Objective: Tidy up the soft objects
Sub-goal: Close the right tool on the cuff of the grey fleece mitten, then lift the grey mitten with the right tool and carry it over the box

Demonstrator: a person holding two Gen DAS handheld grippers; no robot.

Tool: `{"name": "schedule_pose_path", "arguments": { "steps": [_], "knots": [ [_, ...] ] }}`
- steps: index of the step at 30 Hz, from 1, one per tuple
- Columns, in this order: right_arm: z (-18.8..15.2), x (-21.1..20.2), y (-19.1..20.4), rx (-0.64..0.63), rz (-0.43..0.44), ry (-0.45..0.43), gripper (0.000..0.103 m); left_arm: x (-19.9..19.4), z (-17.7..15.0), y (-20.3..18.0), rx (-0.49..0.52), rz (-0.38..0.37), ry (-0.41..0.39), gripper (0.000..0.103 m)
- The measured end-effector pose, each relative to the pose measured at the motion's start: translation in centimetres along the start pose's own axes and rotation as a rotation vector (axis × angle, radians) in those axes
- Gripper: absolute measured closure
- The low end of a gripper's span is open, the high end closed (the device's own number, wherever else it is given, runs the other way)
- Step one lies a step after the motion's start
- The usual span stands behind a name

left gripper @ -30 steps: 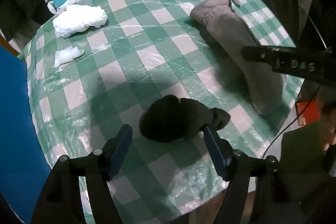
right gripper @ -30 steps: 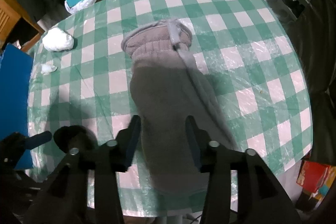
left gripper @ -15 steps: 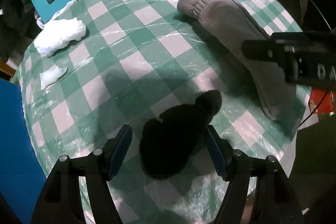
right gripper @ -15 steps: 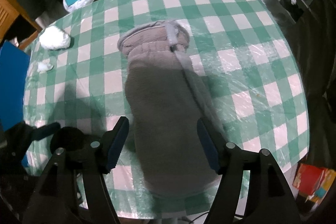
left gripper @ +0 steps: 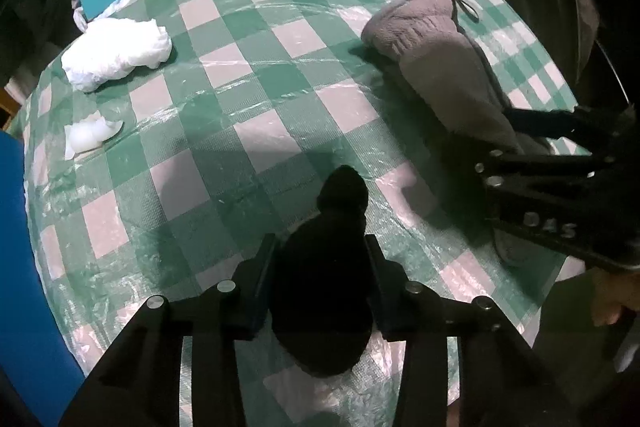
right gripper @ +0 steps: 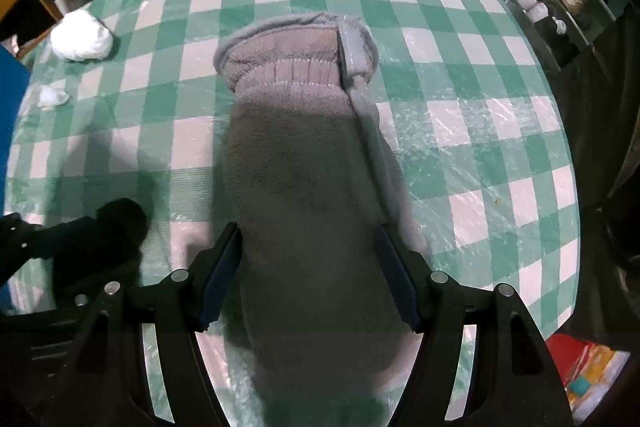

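Two grasps in hand: left gripper (left gripper: 320,263) clenched on black sock (left gripper: 324,287); right gripper (right gripper: 310,267) straddles grey sock (right gripper: 308,163), released. Next: closing.

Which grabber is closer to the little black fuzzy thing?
Left. The left gripper has the black fuzzy thing right between its fingers. The right gripper is off to the side, straddling the big grey mitten.
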State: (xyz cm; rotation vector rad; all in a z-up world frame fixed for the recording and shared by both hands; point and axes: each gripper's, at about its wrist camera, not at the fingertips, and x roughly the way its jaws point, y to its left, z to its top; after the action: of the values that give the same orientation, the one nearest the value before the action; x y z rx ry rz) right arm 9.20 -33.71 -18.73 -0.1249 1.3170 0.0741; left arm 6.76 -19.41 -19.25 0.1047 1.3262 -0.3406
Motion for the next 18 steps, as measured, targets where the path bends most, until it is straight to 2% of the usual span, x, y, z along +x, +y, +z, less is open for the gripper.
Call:
{"name": "schedule_pose_path", "arguments": {
  "steps": [4, 5, 9, 11, 18],
  "knots": [
    [0.0, 0.8, 0.3, -0.030, -0.058, -0.013, 0.035, 0.0, 0.0, 0.1, -0.003, 0.007, -0.003, 0.063],
    [0.0, 0.8, 0.4, -0.038, -0.069, -0.017, 0.039, 0.0, 0.0, 0.1, -0.004, 0.008, -0.003, 0.063],
    [0.1, 0.5, -0.1, -0.031, -0.096, -0.044, 0.073, -0.3, 0.1, 0.3, -0.015, 0.005, -0.008, 0.063],
    [0.2, 0.1, -0.5, -0.011, -0.078, -0.054, 0.081, -0.5, 0.4, 0.5, -0.019, 0.005, -0.013, 0.063],
    [0.6, -1.6, -1.0, 0.047, -0.008, -0.106, 0.087, -2.4, 0.6, 1.1, -0.039, 0.006, -0.060, 0.063]
  ]
}}
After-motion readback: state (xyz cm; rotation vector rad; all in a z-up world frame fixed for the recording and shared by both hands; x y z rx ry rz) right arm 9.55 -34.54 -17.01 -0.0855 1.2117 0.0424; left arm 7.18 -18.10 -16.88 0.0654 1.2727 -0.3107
